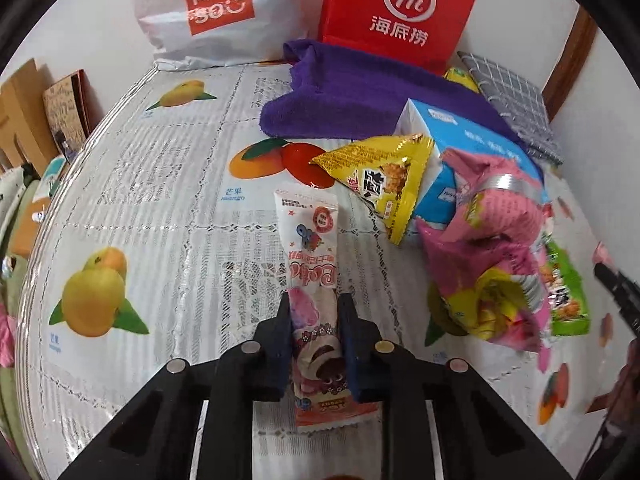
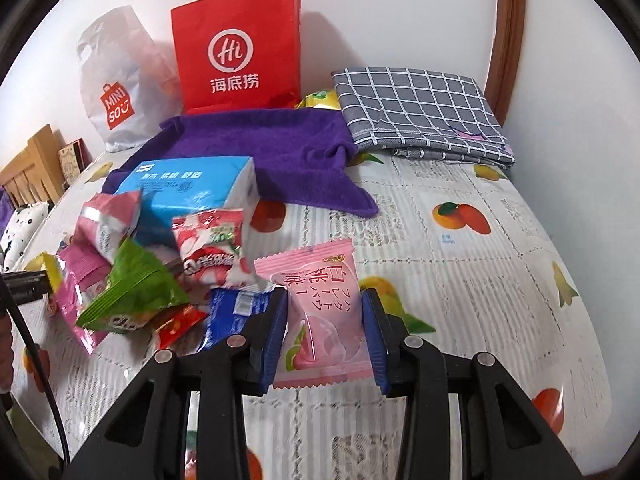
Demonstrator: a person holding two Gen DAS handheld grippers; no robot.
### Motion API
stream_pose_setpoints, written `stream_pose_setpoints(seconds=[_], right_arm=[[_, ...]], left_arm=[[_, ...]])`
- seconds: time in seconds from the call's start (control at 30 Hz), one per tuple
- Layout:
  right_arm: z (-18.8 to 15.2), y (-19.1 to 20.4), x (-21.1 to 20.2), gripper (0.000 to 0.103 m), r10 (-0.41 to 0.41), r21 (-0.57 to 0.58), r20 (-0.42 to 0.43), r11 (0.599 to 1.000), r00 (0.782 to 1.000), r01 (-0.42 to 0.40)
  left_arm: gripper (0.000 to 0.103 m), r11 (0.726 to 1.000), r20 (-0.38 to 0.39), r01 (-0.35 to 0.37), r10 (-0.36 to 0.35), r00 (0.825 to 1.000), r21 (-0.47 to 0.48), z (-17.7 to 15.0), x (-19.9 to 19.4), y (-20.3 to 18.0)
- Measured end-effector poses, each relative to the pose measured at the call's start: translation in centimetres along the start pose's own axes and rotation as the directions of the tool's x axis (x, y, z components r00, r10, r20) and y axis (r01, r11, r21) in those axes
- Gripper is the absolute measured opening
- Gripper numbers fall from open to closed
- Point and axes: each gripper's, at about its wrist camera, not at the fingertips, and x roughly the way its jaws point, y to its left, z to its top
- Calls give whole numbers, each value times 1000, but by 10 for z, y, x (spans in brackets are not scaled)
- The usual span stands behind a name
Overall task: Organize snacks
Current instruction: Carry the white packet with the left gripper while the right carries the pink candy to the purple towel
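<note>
My left gripper [image 1: 315, 304] is shut on a long white and pink bear-print snack packet [image 1: 314, 280] that lies lengthwise between its dark pads, its far end stretching over the tablecloth. My right gripper [image 2: 325, 300] is shut on a pink peach-print snack pouch [image 2: 320, 312], held just above the table. A heap of snacks lies between the two: a yellow triangular pack [image 1: 388, 184], crumpled pink bags [image 1: 496, 232], a green pack [image 2: 132, 292], a red-and-white lychee pack [image 2: 212, 248] and a blue packet [image 2: 228, 312].
A blue tissue box [image 2: 188, 188], a purple towel [image 2: 272, 148] and a folded grey checked cloth [image 2: 416, 108] lie further back. A red paper bag [image 2: 236, 48] and a white plastic bag [image 2: 116, 80] stand against the wall. The fruit-print tablecloth [image 1: 160, 208] covers the table.
</note>
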Motion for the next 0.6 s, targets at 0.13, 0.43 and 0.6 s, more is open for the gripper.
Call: stream_pose_setpoints(seconds=[0.13,0.43,0.6], right_arm=[[1,6,-7,37,3,0,-5,1000,1000,-3],[25,18,-24,37,12,6,7,1000,1000,-12],[46,24,-32,37,11,13,27,1000,1000,-12]], left_arm=[[19,1000,19,-19,19,1000,13,4,-16,-1],[19,998,67,61,-61,996,10,26,-51,-8],[19,993,90,115,-118,989,40,46,-64,-24]])
